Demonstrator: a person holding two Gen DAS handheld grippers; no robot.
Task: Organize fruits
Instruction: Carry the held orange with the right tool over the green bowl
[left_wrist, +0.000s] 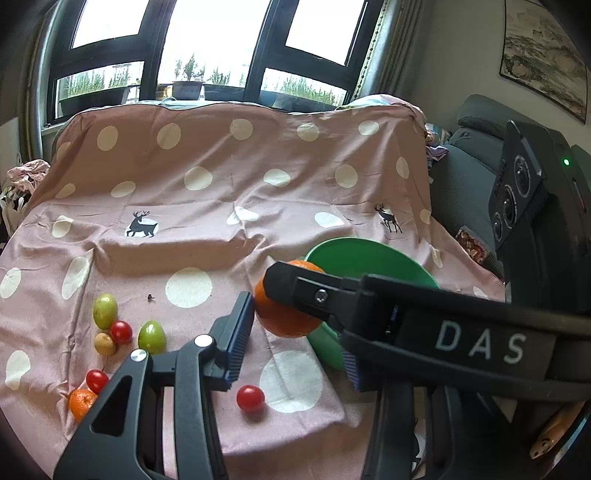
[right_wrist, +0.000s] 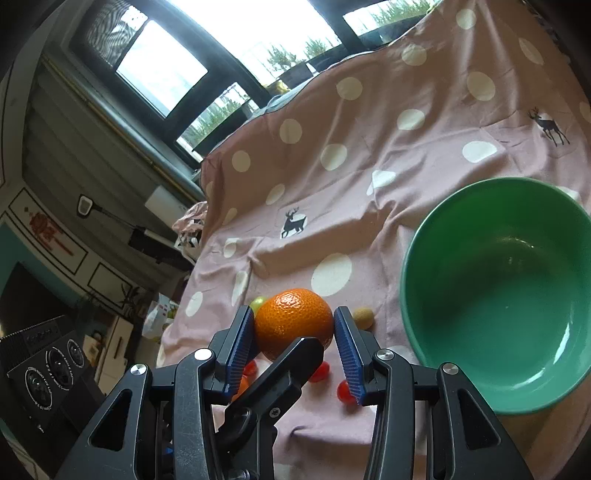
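A large orange (right_wrist: 293, 323) hangs above the pink dotted cloth (left_wrist: 207, 206), just left of an empty green bowl (right_wrist: 495, 302). My right gripper (right_wrist: 294, 325) is shut on it, a blue pad against each side. My left gripper (left_wrist: 295, 317) grips the same orange (left_wrist: 284, 314) crosswise: its left pad (left_wrist: 240, 332) touches the fruit, and its right finger is mostly hidden behind the right gripper's finger (left_wrist: 306, 291). One left finger (right_wrist: 295, 362) crosses the orange's near side in the right wrist view. Green fruits (left_wrist: 105, 310), cherry tomatoes (left_wrist: 250, 398) and a small orange (left_wrist: 81, 404) lie on the cloth.
The cloth covers a seat and rises up a backrest under a window (left_wrist: 207, 44). A grey sofa (left_wrist: 469, 177) stands to the right. The green bowl (left_wrist: 369, 254) sits near the cloth's right edge. A small tan fruit (right_wrist: 362, 317) lies beside the bowl.
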